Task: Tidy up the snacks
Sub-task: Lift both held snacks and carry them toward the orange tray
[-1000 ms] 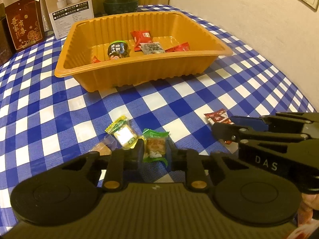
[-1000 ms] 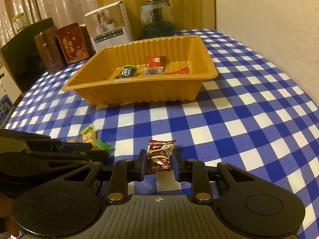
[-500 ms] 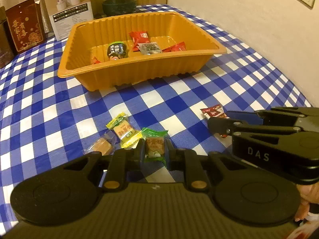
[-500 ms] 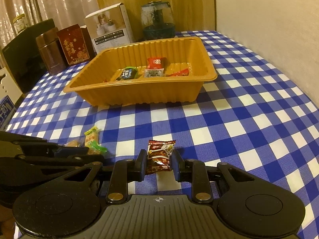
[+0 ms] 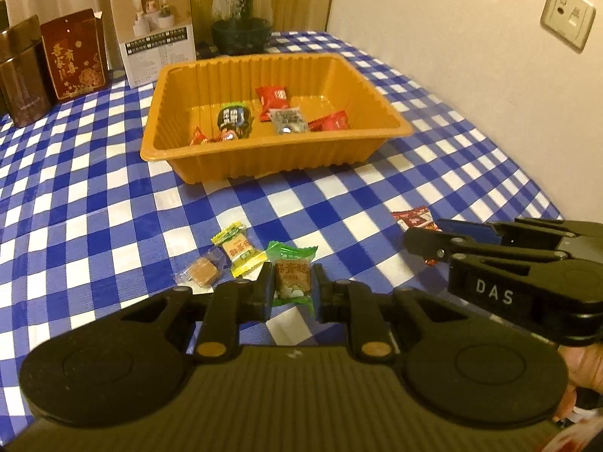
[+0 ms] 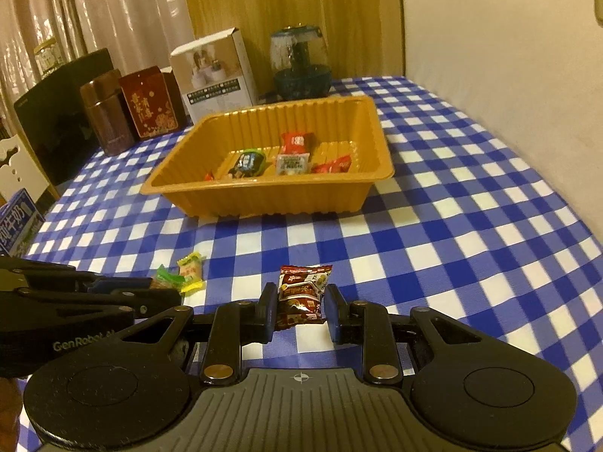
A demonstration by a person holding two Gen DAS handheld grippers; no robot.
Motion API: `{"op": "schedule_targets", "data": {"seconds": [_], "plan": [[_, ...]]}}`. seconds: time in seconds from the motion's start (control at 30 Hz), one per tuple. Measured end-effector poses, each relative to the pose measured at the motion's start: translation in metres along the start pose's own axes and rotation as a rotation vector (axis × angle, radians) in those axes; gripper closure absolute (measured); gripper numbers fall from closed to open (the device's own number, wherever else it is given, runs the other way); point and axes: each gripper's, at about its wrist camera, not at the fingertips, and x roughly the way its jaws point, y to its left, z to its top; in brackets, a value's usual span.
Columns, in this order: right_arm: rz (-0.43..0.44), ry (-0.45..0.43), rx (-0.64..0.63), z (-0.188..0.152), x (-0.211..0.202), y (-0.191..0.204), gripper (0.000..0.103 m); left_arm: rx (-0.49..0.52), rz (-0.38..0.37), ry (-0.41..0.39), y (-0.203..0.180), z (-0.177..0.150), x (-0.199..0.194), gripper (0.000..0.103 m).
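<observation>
My left gripper is shut on a green-wrapped candy and holds it just above the checked tablecloth. A yellow candy and a brown candy in clear wrap lie to its left. My right gripper is shut on a dark red snack packet; it also shows in the left wrist view. The orange tray stands farther back and holds several snacks, among them a red packet and a dark round one. The left gripper's side shows in the right wrist view.
Boxes and tins, a white carton and a glass-domed jar stand along the table's far edge behind the tray. A wall runs close along the table's right side.
Both grippers have drawn back and risen a little, each with its snack held; the tray now looks farther away. The loose candies have not moved.
</observation>
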Motion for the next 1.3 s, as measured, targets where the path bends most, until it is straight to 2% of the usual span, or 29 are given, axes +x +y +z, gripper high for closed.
{"op": "schedule_targets", "data": {"seconds": [0.53, 1.3], "plan": [[0.001, -0.042, 0.005, 0.003, -0.048, 0.003, 0.076, -0.021, 0.016, -0.030, -0.015, -0.003, -0.050, 0.085], [-0.001, -0.064, 0.004, 0.006, -0.070, 0.002, 0.076, -0.021, 0.014, -0.040, -0.020, -0.005, -0.065, 0.085]]}}
